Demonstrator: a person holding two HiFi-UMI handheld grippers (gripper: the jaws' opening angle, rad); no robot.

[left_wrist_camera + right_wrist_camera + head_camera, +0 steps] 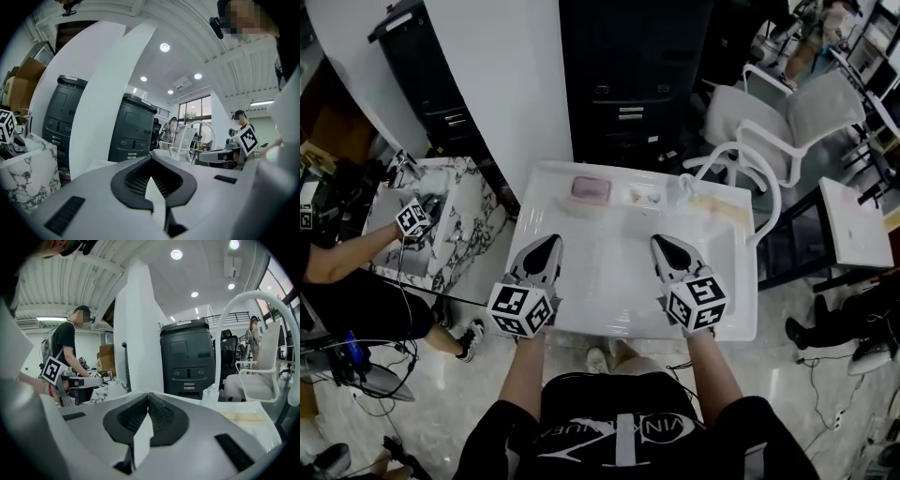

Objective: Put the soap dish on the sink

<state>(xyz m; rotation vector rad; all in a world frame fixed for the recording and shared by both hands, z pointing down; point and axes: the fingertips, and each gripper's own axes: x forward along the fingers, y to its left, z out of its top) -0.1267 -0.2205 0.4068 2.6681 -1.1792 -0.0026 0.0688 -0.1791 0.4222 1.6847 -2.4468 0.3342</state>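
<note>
- Tall dark cabinet (pixel 633 80): stands beyond the sink's far edge, beside a white pillar (pixel 502 75).
- White rectangular sink (pixel 609 309): glossy, basin bare, fills the middle of the head view.
- White mesh office chair (pixel 792 112): beyond the sink's far right corner.
- Marble-patterned white stand (pixel 473 220): off the sink's left edge, with another person's arm over it.
- White arched faucet (pixel 772 199): rises at the sink's far right corner.
- Left hand-held gripper (pixel 551 241): over the near left part of the basin, pointing to the far edge. Jaws closed tip to tip, nothing between them.
- Right hand-held gripper (pixel 659 241): over the near right part of the basin, level with the left one. Jaws closed, empty.
- Pink rectangular soap dish (pixel 591 189): lies flat on the sink's far rim, left of centre, well apart from both grippers.
- Small pale dish (pixel 644 194): on the same far rim, just right of the soap dish, not touching it.
</note>
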